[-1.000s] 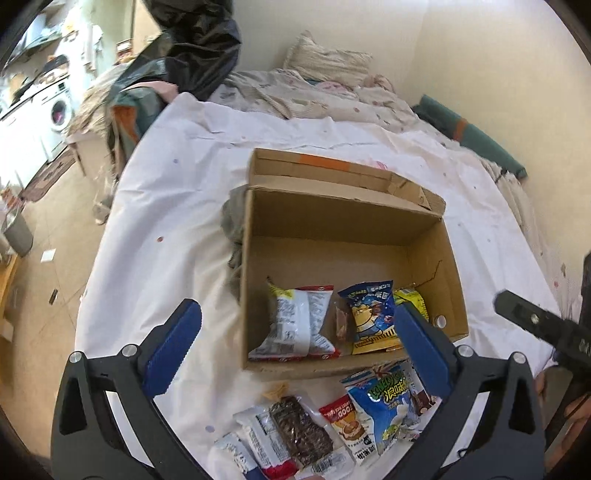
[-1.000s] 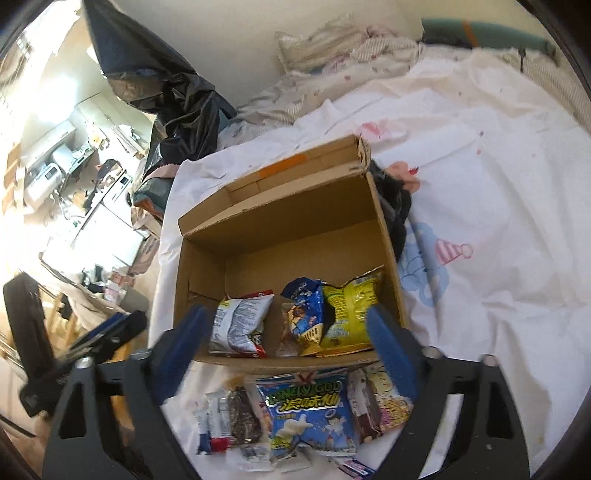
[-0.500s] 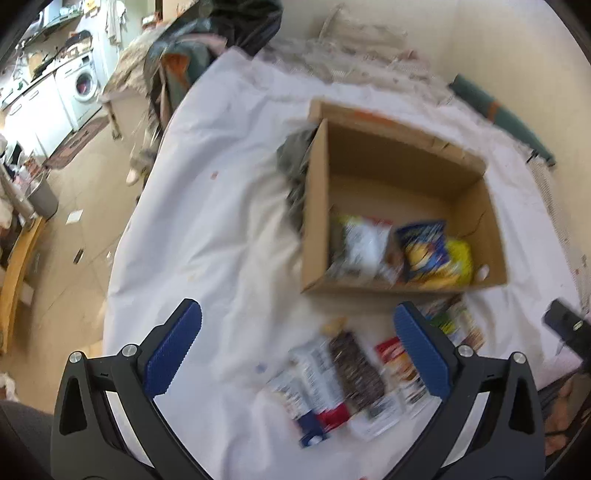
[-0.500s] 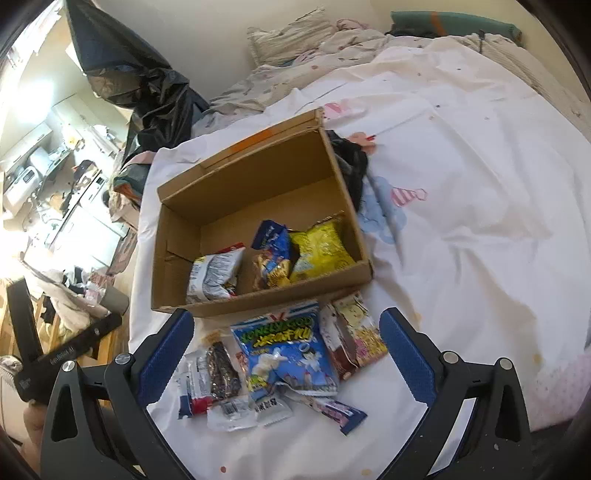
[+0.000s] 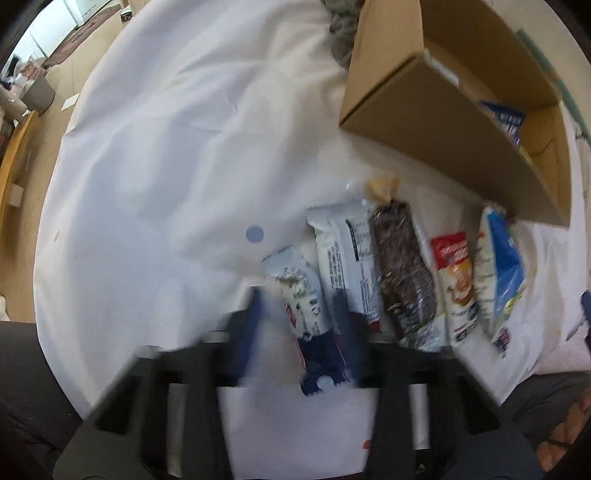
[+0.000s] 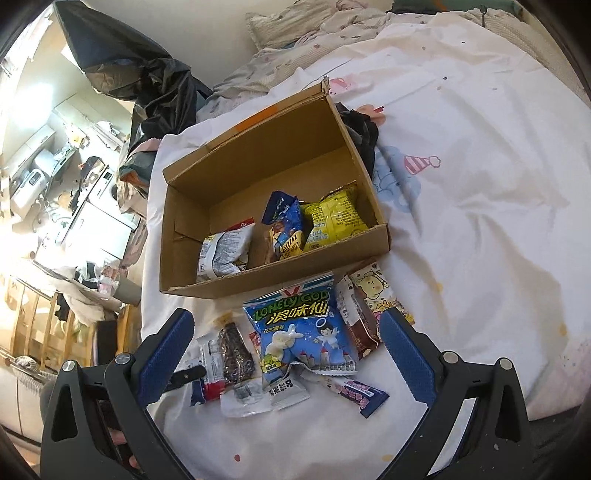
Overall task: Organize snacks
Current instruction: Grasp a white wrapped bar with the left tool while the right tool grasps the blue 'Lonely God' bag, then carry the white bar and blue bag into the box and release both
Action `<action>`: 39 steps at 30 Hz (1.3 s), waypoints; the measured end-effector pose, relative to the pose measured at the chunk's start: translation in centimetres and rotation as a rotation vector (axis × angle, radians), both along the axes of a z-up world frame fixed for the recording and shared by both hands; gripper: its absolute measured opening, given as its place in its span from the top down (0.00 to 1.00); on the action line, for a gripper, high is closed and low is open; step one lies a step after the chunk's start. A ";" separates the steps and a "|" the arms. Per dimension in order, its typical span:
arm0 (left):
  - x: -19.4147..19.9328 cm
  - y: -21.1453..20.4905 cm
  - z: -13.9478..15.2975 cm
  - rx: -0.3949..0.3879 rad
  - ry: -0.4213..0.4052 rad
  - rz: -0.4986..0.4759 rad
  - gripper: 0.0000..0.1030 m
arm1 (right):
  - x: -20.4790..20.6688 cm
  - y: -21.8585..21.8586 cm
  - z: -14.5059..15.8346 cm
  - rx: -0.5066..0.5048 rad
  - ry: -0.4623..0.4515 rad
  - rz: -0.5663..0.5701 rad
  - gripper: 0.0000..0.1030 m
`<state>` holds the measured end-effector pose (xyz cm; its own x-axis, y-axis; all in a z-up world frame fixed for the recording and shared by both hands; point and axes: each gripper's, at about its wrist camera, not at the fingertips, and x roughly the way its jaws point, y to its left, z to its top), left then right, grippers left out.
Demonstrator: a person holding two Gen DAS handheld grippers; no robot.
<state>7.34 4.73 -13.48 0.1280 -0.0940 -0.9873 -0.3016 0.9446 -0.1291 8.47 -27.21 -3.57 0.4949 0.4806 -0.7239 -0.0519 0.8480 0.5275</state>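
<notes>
Snacks (image 5: 402, 266) lying side by side in a loose row on the white bed sheet (image 5: 166, 166), just in front of the cardboard box (image 5: 424, 122).

Seen from the left wrist: left tongs (image 5: 299, 325) pointing straight down at the 9 o'clock end of the row, blurred, pressed together on the small white-and-blue packet (image 5: 310, 314), pinching it at its near half. Toward 3 o'clock from that packet, in order: white wrapper (image 5: 343, 254), dark bar in clear film (image 5: 402, 266), red-and-white sachet (image 5: 454, 273), blue bag (image 5: 502, 269). Box at 1 o'clock, with grey cloth (image 5: 343, 33) bunched against its far corner at 12 o'clock.

Seen from the right wrist: right tongs (image 6: 288, 354) spread wide, empty, hanging above the row with the blue bag (image 6: 303, 332) showing between the pads. Brown packet and cream cartoon packet (image 6: 373, 295) at 3 o'clock of that bag, touching it and partly behind the right pad. Purple bar (image 6: 358, 393) at 5 o'clock of the bag, white sachet (image 6: 284, 391) at 6 o'clock, tucked under its lower edge. Dark bar at 9 o'clock.

Box at 12 o'clock of the row, open on top, already holding three bags along its near wall: white bag (image 6: 221, 254) toward 9 o'clock, dark blue bag (image 6: 284, 221) in the middle, yellow bag (image 6: 332, 218) toward 3 o'clock, leaning on the blue one. Far half of the box floor bare. Black plastic sack (image 6: 147, 81) beyond the bed at 11 o'clock.
</notes>
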 end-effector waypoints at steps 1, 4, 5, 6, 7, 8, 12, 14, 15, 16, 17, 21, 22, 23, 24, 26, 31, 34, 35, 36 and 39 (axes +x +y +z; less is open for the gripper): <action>-0.2 0.0 0.0 0.013 0.014 0.000 0.86 | 0.0 -0.2 -0.1 0.003 0.005 -0.006 0.00; -0.7 0.4 1.1 -0.024 -0.008 0.017 0.86 | 0.2 -0.8 -0.8 0.031 0.043 -0.026 0.00; -0.9 0.3 2.0 -0.004 -0.038 0.014 0.86 | 0.3 -1.0 -1.1 0.042 0.057 -0.030 0.00; -1.0 0.2 2.8 0.021 -0.064 0.006 0.86 | 0.5 -1.1 -1.5 0.054 0.076 -0.034 0.00; -1.2 0.1 3.6 0.048 -0.096 -0.001 0.86 | 0.7 -1.1 -1.9 0.068 0.097 -0.034 0.00; -1.4 -0.1 4.5 0.062 -0.132 -0.005 0.86 | 0.9 -1.0 -2.4 0.083 0.121 -0.028 0.00; -1.7 -0.9 6.9 0.074 -0.223 -0.023 0.86 | 2.4 0.6 -5.1 0.107 0.238 0.017 0.00; -1.5 -1.2 7.1 0.068 -0.227 -0.034 0.86 | 3.1 1.8 -5.9 0.057 0.259 0.044 0.00; -0.9 -1.2 7.0 0.059 -0.219 -0.035 0.86 | 3.4 2.6 -6.4 0.013 0.271 0.067 0.00; -0.8 -1.3 6.8 0.052 -0.209 -0.033 0.86 | 3.6 3.1 -6.7 -0.011 0.278 0.081 0.00; -0.5 -1.3 6.6 0.050 -0.201 -0.033 0.86 | 3.8 3.5 -7.0 -0.029 0.286 0.092 0.00; 0.2 -0.7 6.2 0.019 -0.181 -0.024 0.86 | 4.3 5.9 -8.1 -0.113 0.303 0.174 0.01; 0.2 -0.8 6.3 0.005 -0.181 -0.022 0.86 | 4.4 6.4 -8.2 -0.148 0.287 0.185 0.02; 0.2 -0.7 6.2 0.000 -0.183 -0.024 0.86 | 4.4 6.8 -8.2 -0.177 0.273 0.193 0.07; 0.2 -0.8 6.3 0.000 -0.186 -0.025 0.86 | 4.6 7.3 -8.5 -0.189 0.277 0.210 0.08; 0.3 -0.8 6.3 0.001 -0.190 -0.022 0.86 | 4.9 7.9 -9.4 -0.180 0.310 0.233 0.13; 0.4 -0.2 6.5 -0.016 -0.197 0.012 0.86 | 4.0 9.2 -9.6 -0.260 0.284 0.283 0.35; 0.2 0.0 7.0 -0.020 -0.217 0.019 0.86 | 3.1 9.6 -8.6 -0.264 0.238 0.306 0.42; 0.3 0.0 7.1 -0.015 -0.221 0.018 0.86 | 2.8 9.6 -8.4 -0.257 0.233 0.309 0.44; 0.3 0.0 7.1 -0.014 -0.221 0.020 0.86 | 2.4 9.6 -8.1 -0.250 0.226 0.309 0.44; 0.5 0.3 7.0 -0.029 -0.216 0.038 0.86 | 1.7 9.7 -7.2 -0.234 0.192 0.325 0.48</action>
